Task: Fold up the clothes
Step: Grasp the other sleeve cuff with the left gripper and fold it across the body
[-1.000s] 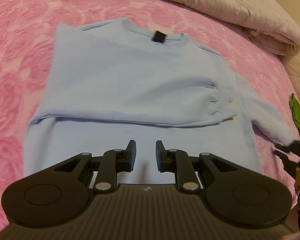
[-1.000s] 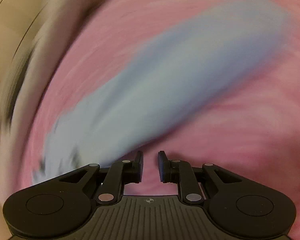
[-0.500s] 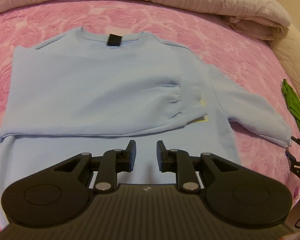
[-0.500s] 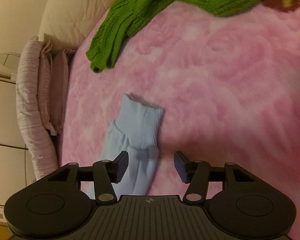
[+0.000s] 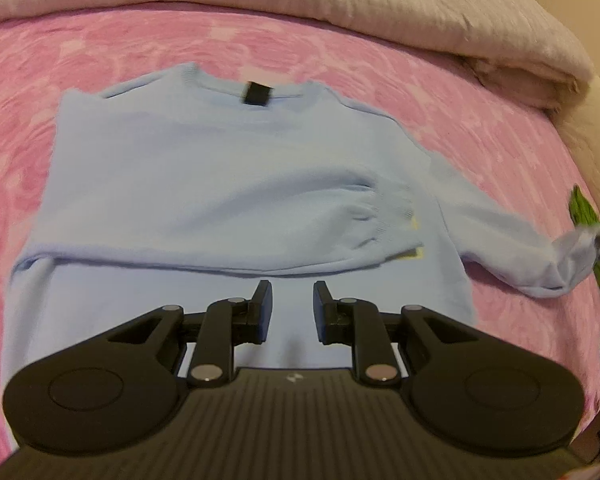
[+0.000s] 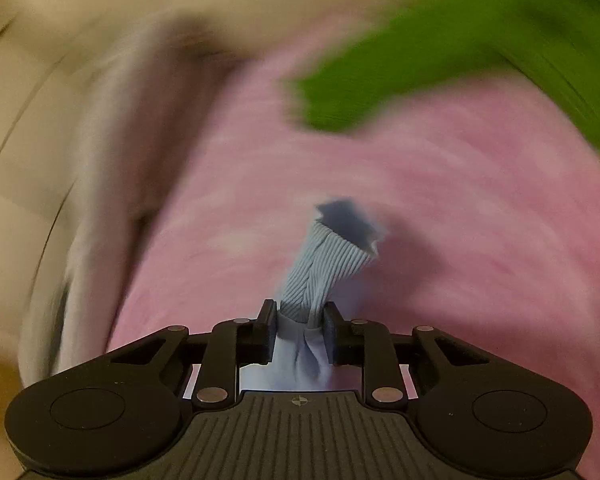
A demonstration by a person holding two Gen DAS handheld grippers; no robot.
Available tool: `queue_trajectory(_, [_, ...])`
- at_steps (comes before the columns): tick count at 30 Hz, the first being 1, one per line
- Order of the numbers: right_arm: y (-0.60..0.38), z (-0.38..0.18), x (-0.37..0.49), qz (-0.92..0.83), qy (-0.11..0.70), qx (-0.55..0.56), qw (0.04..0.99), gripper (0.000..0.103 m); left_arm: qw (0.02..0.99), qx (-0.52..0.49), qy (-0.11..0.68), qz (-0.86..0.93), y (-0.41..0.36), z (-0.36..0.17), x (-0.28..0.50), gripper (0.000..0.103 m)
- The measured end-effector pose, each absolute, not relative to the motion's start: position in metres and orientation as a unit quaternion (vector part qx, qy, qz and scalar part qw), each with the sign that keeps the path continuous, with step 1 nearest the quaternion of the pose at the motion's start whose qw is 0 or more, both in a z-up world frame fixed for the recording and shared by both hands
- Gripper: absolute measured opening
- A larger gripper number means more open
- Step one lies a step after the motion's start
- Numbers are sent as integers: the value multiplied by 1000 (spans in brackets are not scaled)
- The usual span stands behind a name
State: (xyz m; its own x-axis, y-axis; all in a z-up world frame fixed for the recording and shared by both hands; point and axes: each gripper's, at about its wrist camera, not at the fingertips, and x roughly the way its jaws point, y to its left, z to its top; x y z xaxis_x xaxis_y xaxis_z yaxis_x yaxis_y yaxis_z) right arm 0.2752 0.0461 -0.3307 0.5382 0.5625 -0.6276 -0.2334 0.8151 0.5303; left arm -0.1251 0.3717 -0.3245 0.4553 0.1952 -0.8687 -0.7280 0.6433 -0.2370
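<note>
- A light blue long-sleeved sweatshirt (image 5: pixel 204 168) lies flat on a bed covered by a pink rose-patterned blanket (image 5: pixel 100 48), its round neckline with a small black label (image 5: pixel 256 93) pointing toward the far side of the bed.
- One sleeve is folded across the chest, its gathered cuff (image 5: pixel 392 216) resting near the opposite side seam, just beside a pale yellow tag (image 5: pixel 416 254).
- The other sleeve (image 5: pixel 500 240) stretches out sideways over the blanket, and its end is raised off the bed at the edge of the left wrist view.
- The left gripper (image 5: pixel 291 310) hovers over the lower body of the sweatshirt; its black fingers (image 5: pixel 262 312) stand a little apart with nothing between them, only blue cloth below.
- The right gripper (image 6: pixel 300 330) has its fingers (image 6: pixel 267 330) closing on the outstretched sleeve just behind its ribbed cuff (image 6: pixel 328 264); the cloth is bunched tight between the pads, and the cuff sticks out ahead of them with its open end showing.
- A green knitted garment (image 6: pixel 440 60) lies on the blanket beyond the lifted cuff, strongly blurred in the right wrist view; a strip of it also shows at the edge of the left wrist view.
- A beige-grey rolled quilt (image 5: pixel 340 4) runs along the far edge of the bed, well apart from the sweatshirt.
</note>
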Motion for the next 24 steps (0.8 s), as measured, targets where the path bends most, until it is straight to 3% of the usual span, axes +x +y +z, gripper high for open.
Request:
queue_trajectory(3, [126, -281, 223, 385, 369, 84, 842, 24, 787, -323, 425, 309, 378, -323, -140, 17])
queue_trajectory(5, [165, -275, 188, 465, 387, 70, 793, 30, 782, -333, 421, 318, 380, -321, -150, 17])
queue_trajectory(6, [182, -276, 172, 494, 401, 63, 769, 37, 781, -338, 419, 318, 381, -321, -154, 17])
queue_trajectory(7, [194, -283, 158, 502, 418, 37, 757, 54, 780, -342, 417, 318, 381, -321, -158, 17])
queue_trajectory(8, [205, -291, 145, 506, 435, 9, 745, 62, 779, -346, 417, 315, 381, -322, -160, 18])
queue_trajectory(16, [173, -353, 131, 422, 556, -57, 714, 63, 769, -422, 397, 272, 374, -347, -150, 22])
queue_trajectory(20, [128, -373, 174, 313, 618, 23, 720, 63, 759, -496, 347, 239, 376, -363, -121, 28])
queue_trajectory(24, [87, -378, 205, 236, 631, 121, 729, 63, 738, -559, 307, 223, 385, -384, -86, 32])
